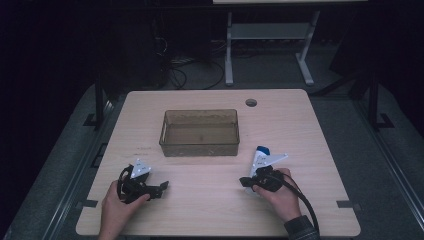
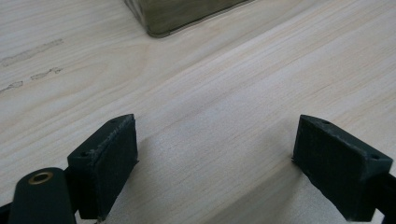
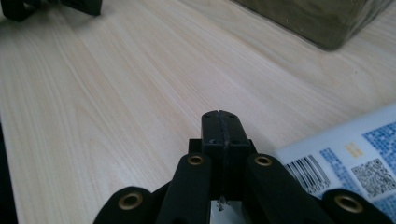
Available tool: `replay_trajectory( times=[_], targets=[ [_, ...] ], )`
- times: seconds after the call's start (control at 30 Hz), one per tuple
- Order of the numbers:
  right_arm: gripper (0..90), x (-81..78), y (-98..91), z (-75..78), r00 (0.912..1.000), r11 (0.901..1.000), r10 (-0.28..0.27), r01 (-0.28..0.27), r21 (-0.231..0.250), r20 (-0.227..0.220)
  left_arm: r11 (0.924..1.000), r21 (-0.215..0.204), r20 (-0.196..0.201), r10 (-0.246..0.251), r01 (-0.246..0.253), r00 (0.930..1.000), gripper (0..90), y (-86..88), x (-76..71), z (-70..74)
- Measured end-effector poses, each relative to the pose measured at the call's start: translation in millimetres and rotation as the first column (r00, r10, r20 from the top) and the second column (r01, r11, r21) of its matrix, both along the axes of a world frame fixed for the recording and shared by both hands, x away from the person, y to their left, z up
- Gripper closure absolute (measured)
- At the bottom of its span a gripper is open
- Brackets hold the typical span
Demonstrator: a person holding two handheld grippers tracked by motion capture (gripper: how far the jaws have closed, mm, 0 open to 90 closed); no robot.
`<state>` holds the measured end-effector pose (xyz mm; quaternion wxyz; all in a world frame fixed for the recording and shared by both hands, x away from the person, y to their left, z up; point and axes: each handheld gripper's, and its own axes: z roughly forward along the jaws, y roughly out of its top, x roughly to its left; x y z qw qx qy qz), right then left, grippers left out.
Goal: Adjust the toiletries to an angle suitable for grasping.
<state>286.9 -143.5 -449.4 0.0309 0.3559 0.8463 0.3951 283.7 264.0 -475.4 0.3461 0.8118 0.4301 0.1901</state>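
My left gripper (image 1: 160, 189) rests on the wooden table (image 1: 200, 205) at the near left and points right. Its jaws stand wide open (image 2: 215, 158) over bare wood. My right gripper (image 1: 245, 182) lies at the near right and points left, shut with nothing between its jaws (image 3: 224, 123). Beside it lies a white packet (image 1: 260, 156) with a blue end. The right gripper view shows a barcode and square codes on the packet (image 3: 345, 158). It is not between the jaws.
A translucent brownish bin (image 1: 200, 132) stands empty in the middle of the table, beyond both grippers. Its corner (image 2: 182, 14) is ahead of the left jaws, and its wall (image 3: 322, 18) is at the upper right of the right gripper view. A cable hole (image 1: 251, 102) sits at the far edge.
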Motion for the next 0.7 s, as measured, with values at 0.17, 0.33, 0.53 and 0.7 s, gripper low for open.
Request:
replay_trajectory(
  times=[0.17,0.33,0.53,0.7],
  targets=[
    [90.0,-0.8,-2.8,-0.7,1.0000,1.0000,-0.008,0.008,-0.002,-0.002,1.0000,0.000,0.000,0.000,0.000,1.0000,12.6,0.0,0.0,0.0],
    [90.0,-3.2,-8.2,-0.1,0.9998,0.9999,-0.017,0.017,0.000,-0.003,1.0000,0.000,0.000,0.000,0.000,1.0000,12.6,0.0,0.0,0.0],
    [90.0,-7.1,-14.7,-1.0,0.9995,0.9995,-0.031,0.031,-0.005,-0.007,1.0000,0.001,0.000,0.000,0.000,1.0000,12.6,0.0,0.0,0.0],
    [90.0,-9.4,-18.5,-0.9,0.9993,0.9993,-0.037,0.036,-0.007,-0.005,1.0000,0.000,0.000,0.001,-0.001,1.0000,12.6,-0.1,-0.1,0.0]
  ],
)
